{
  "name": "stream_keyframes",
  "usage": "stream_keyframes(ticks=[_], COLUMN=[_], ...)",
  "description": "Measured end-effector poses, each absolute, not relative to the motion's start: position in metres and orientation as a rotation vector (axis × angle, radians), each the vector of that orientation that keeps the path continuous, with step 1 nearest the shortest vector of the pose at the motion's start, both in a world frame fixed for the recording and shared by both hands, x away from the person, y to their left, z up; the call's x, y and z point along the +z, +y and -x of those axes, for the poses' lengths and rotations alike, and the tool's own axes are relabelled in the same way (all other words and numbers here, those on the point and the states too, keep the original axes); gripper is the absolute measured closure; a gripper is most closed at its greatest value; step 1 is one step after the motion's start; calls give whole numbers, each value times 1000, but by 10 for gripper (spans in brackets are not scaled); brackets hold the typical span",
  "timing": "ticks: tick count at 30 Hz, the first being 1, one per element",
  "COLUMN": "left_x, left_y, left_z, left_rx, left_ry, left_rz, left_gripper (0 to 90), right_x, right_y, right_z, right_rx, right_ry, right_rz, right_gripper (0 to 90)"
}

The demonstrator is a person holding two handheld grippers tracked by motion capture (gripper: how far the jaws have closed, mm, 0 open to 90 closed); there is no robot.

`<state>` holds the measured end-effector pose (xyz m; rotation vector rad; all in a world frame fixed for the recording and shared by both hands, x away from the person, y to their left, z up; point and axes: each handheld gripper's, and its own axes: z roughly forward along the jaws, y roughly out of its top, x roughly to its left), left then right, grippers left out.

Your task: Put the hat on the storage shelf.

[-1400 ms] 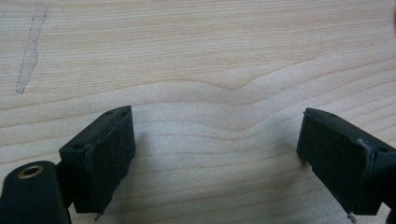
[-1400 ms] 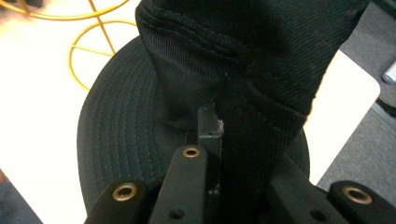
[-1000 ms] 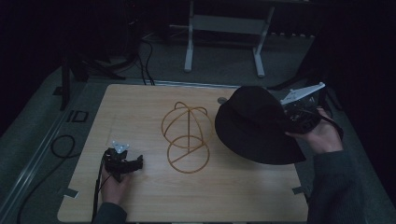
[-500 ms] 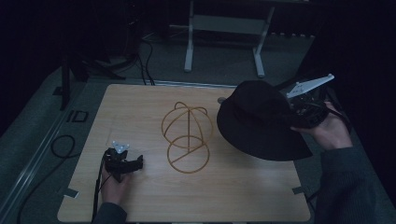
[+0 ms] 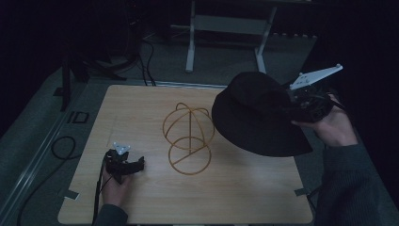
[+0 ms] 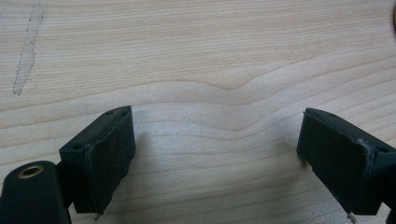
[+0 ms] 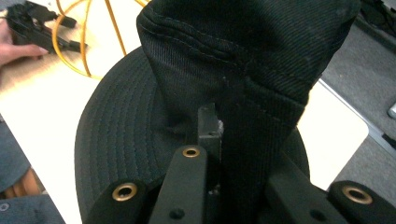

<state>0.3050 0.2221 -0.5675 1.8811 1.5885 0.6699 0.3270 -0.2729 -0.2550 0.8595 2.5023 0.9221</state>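
A black, stitched-brim bucket hat (image 5: pixel 256 113) hangs pinched in the right claw (image 5: pixel 292 104).

a dim lab or studio; bare wooden table (image 5: pixel 244 197); floor cables (image 5: pixel 61 146); metal stand (image 5: pixel 226 28) behind

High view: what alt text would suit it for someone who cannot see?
The right gripper holds a black hat above a wooden table, beside a wire stand. The left gripper rests open on the table.

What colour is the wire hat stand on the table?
Yellow-orange wire hat stand, clearest in the high view.
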Motion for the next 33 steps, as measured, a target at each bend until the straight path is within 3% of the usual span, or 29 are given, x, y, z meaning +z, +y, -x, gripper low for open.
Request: stream_keyframes(ticks=[16,33], left_x=[-567,-567], left_y=[222,222], left_z=[-305,-305], left_rx=[669,667], left_ry=[1588,1586], left_rz=[-1883,-1888], left_gripper=[119,119], right_x=[-229,-222], right_y=[-258,-211], right_z=[-327,-326], right_rx=[1022,1144], right_ry=[2476,2535], right_rz=[-781,-590], right_gripper=[879,879])
